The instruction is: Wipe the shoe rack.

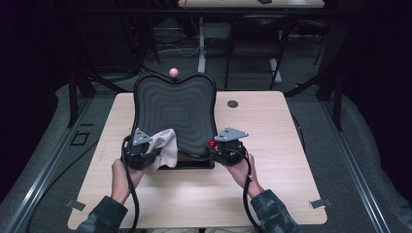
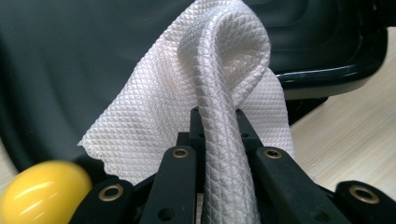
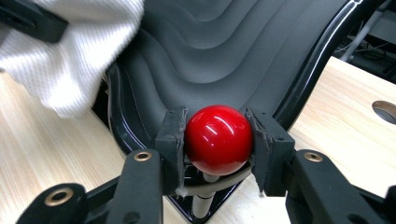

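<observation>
A black ridged panel leans up from a base on the wooden table. My left gripper is shut on a white waffle-weave cloth, at the panel's lower left. In the left gripper view the cloth loops up from between the jaws against the dark panel, with a yellow ball knob at the lower left. My right gripper is shut on a red ball knob at the panel's lower right. The red knob sits on a thin stem between both pads.
A pink ball knob stands at the panel's top edge. A round cable hole lies in the table to the right of the panel. Bare table spreads to the right and in front. Dark frames and desk legs stand behind.
</observation>
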`<state>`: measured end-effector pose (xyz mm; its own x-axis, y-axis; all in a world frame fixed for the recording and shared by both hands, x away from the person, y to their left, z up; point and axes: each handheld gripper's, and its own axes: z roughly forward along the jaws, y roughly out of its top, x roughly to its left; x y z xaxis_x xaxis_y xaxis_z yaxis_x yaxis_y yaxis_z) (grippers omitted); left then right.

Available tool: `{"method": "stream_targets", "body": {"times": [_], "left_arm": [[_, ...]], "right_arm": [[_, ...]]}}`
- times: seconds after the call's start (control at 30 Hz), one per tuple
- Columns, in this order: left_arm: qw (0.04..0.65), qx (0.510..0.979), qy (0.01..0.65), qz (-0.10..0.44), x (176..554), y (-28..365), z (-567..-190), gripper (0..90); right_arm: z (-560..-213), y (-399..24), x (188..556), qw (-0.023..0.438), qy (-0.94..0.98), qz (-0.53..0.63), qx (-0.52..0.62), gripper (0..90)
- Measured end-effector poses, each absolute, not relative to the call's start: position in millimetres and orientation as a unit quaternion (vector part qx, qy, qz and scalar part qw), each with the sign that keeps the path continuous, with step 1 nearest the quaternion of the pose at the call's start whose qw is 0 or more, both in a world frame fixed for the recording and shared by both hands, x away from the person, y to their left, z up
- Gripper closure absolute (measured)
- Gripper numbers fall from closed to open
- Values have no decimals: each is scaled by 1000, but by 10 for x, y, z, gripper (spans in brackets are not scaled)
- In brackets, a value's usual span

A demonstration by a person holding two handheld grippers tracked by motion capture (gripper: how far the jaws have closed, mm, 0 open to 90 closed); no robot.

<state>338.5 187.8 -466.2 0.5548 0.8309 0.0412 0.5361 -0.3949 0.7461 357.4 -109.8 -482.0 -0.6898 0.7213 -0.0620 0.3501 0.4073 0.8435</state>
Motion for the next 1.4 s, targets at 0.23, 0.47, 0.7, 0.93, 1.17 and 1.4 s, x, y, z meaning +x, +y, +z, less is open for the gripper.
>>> {"method": "stream_targets", "body": {"times": [0.23, 0.47, 0.7, 0.93, 1.17, 1.4], "left_arm": [[339, 800, 441, 223, 3356, 2098, -4638, 828], [344, 796, 450, 216, 3324, 2203, -4621, 828], [362, 792, 442, 215, 3272, 2214, -4510, 829], [375, 780, 444, 233, 3267, 2289, -4337, 829], [365, 767, 457, 263, 3306, 2438, -4203, 828], [332, 772, 474, 264, 3397, 2557, -4309, 829]], "right_arm": [[-4820, -1096, 3579, 216, 811, 433, 330, 598], [-4817, -1092, 3581, 214, 811, 434, 328, 597], [-4817, -1072, 3585, 226, 810, 427, 333, 541], [-4820, -1047, 3580, 234, 812, 420, 331, 596], [-4827, -1046, 3578, 234, 812, 423, 328, 598], [-4830, -1046, 3574, 236, 811, 424, 328, 599]]}}
